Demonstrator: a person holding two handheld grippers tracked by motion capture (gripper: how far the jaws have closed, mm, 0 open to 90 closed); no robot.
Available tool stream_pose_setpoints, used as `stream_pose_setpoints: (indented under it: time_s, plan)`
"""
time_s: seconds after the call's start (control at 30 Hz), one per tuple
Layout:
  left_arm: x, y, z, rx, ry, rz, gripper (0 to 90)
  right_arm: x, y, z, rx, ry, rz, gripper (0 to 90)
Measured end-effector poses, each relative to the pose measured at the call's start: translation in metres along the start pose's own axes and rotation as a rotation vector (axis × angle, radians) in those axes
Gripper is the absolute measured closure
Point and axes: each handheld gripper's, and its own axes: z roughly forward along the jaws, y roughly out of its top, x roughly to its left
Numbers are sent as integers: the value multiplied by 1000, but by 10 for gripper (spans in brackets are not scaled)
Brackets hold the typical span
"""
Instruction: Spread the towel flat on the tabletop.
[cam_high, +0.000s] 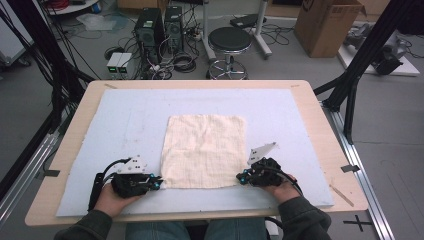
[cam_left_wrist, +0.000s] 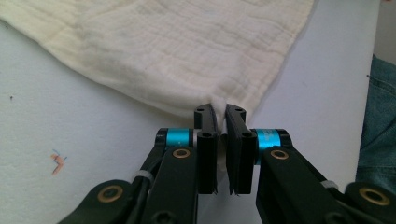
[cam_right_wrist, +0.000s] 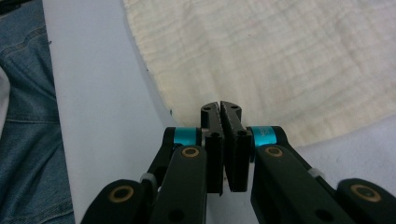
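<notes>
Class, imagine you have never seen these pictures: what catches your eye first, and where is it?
A cream cloth lies flat mid-table on a pale blue mat. The left gripper pinches its near left corner and the right gripper its near right corner, jaws closed on the fabric.

The high view looks forward and down from above the table's near edge. Each gripper view sits low and close behind its own black jaws, facing the near corners of the cream, square, crinkled cloth (cam_high: 205, 150) (cam_left_wrist: 187, 51) (cam_right_wrist: 280, 60), the part shared with the high view.
</notes>
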Motion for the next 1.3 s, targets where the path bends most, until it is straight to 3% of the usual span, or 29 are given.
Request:
stream_pose_setpoints:
  time_s: [0.2, 0.3, 0.73, 0.77, 0.83, 0.93, 1.1, 1.3]
  plan:
    - [-7, -3, -7, -25, 31, -5, 833, 2, 0, -4, -7, 10, -10, 881]
    - [-9, -5, -9, -29, 31, -15, 833, 4, -1, -6, -6, 16, -16, 882]
    - [-24, -8, -13, -14, 1, 12, 830, 16, -15, -18, -10, 33, -4, 884]
    - [-24, -9, -14, -10, -4, 11, 811, 16, -15, -18, -16, 38, -6, 882]
    - [-25, -9, -14, -14, 4, 14, 670, 16, -16, -20, -30, 42, -12, 825]
    - [-23, -7, -14, -37, 15, -8, 537, 12, -15, -24, -74, 60, 19, 757]
    - [-15, 0, -11, -67, 30, -32, 510, 7, -7, -23, -98, 53, 16, 676]
    - [-7, 8, -8, -88, 44, -48, 505, 3, -2, -21, -111, 68, 14, 656]
